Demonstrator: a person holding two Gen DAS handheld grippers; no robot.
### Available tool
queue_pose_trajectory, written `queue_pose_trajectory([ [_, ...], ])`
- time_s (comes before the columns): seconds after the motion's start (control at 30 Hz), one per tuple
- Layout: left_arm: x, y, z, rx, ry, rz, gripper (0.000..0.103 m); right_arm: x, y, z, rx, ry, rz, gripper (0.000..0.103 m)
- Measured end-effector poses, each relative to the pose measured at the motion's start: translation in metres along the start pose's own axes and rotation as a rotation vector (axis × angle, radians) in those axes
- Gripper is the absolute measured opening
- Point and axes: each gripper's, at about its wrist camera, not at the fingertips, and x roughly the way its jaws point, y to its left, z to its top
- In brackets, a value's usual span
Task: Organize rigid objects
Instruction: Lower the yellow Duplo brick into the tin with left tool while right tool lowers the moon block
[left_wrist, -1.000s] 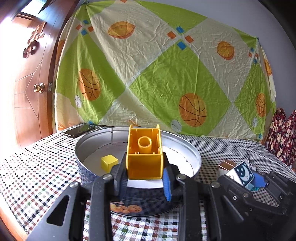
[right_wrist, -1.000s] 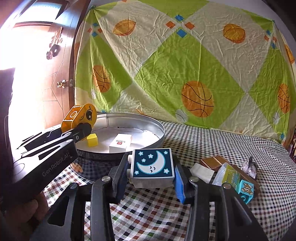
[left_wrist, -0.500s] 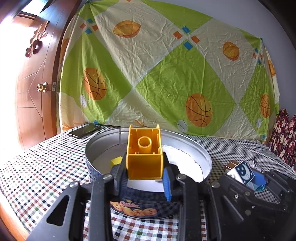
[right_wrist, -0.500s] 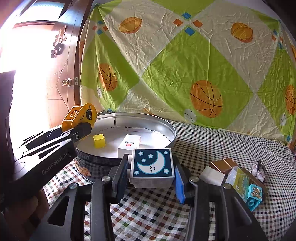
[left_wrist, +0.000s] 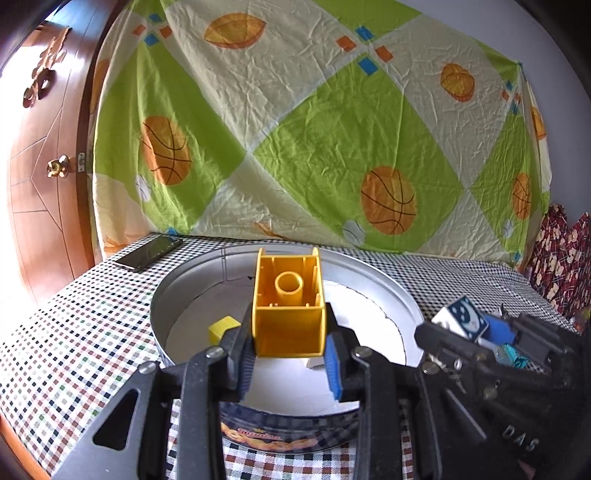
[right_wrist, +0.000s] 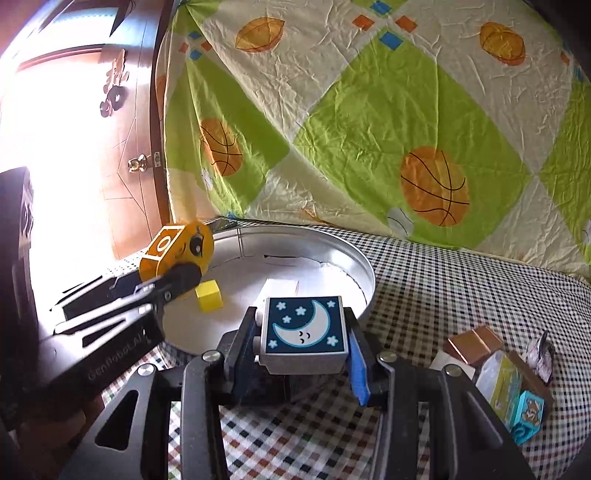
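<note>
Jaws clamped — left gripper (left_wrist: 290, 363) on yellow block (left_wrist: 289, 321), right gripper (right_wrist: 303, 363) on moon block (right_wrist: 304, 334), hiding tin (left_wrist: 388, 288) floor.

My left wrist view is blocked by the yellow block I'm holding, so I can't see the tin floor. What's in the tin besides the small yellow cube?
Observer: A white box lies right of the small yellow cube on the round tin's floor, not touching it.
Operator: Is the right tool's grip square?
Observer: The right tool is shut on the moon block's sides, moon face up.
Operator: What remains outside?
Observer: A teal bear block and copper-coloured boxes, piled right of the tin.
</note>
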Motion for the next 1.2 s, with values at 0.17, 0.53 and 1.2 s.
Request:
queue_pose_trajectory([
  [0.17, 0.011, 0.001, 0.012, 0.020, 0.051, -0.011, 0.030, 0.019, -0.006, 0.016, 0.001, 0.039, 0.000, 0.046],
  [0.53, 0.060, 0.002, 0.036, 0.079, 0.225, 0.032, 0.030, 0.091, -0.029, 0.032, 0.044, 0.187, 0.016, 0.046],
  [1.2, 0.019, -0.022, 0.032, 0.059, 0.076, 0.117, 0.079, 0.024, -0.078, 0.015, 0.129, 0.100, 0.010, 0.068],
])
